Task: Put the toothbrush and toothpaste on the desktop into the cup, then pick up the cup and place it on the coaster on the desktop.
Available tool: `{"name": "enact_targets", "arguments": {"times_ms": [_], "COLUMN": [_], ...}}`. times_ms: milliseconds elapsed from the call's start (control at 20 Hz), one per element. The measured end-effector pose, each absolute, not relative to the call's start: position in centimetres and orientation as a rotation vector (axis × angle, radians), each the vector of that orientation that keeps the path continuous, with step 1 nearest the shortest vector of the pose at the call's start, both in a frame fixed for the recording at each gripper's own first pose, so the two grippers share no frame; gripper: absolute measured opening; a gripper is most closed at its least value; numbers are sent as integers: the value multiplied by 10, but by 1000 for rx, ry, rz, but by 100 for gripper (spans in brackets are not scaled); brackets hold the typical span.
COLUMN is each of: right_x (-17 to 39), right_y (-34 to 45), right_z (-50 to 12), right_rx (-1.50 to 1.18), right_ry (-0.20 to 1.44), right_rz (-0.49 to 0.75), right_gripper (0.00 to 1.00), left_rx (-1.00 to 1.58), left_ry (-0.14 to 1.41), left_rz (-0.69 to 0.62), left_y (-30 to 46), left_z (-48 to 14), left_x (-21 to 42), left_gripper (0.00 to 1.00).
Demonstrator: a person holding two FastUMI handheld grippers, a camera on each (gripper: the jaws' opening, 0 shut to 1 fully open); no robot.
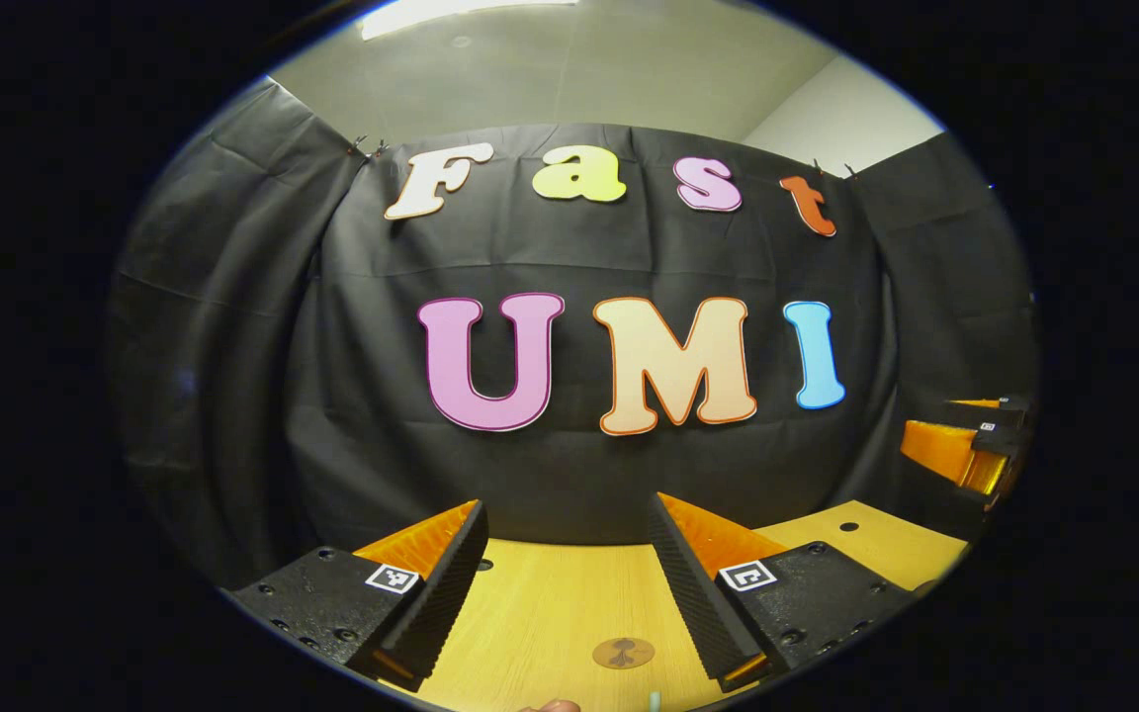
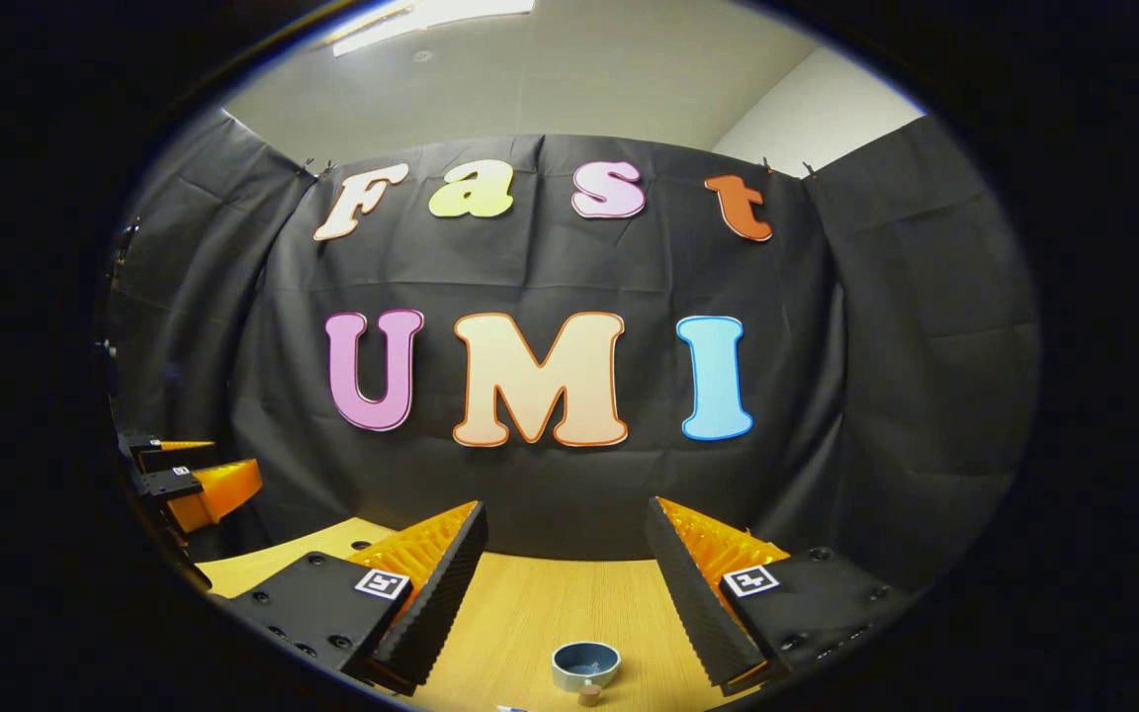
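My left gripper [image 1: 568, 506] hangs open over the wooden desktop [image 1: 540, 603], nothing between its fingers. A round brown coaster [image 1: 623, 652] lies flat on the wood just below that gap. My right gripper [image 2: 567, 507] is open too, held above a low cup [image 2: 585, 663] with a blue inside and a pale outside, which stands upright. A small tan object [image 2: 589, 694] sits right in front of the cup; what it is I cannot tell. Both grippers are well above and apart from these things.
The right gripper [image 1: 965, 440] shows at the far right of the left gripper view, the left gripper [image 2: 196, 480] at the far left of the right gripper view. Black cloth walls close the back and sides. Small holes dot the desktop [image 2: 530, 603].
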State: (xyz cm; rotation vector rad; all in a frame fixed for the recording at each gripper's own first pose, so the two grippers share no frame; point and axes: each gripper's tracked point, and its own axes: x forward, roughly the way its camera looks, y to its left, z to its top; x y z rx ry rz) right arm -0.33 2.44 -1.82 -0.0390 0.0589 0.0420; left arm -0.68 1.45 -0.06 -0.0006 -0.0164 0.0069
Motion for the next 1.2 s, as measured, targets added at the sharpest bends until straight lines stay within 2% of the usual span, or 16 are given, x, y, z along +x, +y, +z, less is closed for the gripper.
{"name": "enact_targets", "arguments": {"times_ms": [450, 1200], "right_x": [-6, -60], "right_y": [37, 50], "right_z": [-77, -259], "right_rx": [-80, -153], "right_ry": [229, 757], "right_rz": [68, 192], "right_gripper": [99, 100], "left_rx": [2, 2], "left_ry": [-38, -26], "left_rz": [4, 46], "left_y": [18, 35], "left_z": [2, -4], "left_x": [-11, -18], "left_gripper": [94, 94]}}
